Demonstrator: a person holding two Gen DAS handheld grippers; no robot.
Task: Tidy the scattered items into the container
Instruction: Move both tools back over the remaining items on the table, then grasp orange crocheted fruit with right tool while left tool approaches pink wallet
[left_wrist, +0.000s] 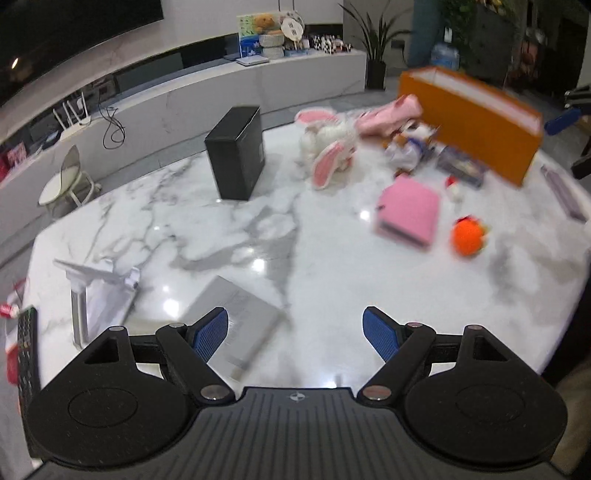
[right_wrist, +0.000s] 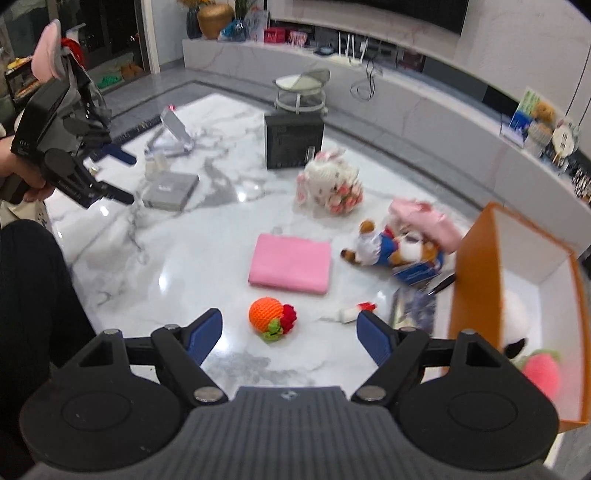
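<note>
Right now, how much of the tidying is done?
Barely started. Done: a white plush and pink toy sit in the orange box. In hand: nothing; both jaws open and empty. Left: orange ball, pink cloth, bunny, bear.

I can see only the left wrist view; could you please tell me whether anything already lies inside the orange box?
Observer: Yes. Inside the orange cardboard box sit a white plush toy and a pink crocheted fruit.
Operator: Thank you. Is the right claw holding anything?
Observer: No, the right claw is open and empty; the orange crocheted ball lies on the white marble table ahead of it.
Operator: Is anything small near the box?
Observer: A dark pen lies by the box's near corner.
</note>
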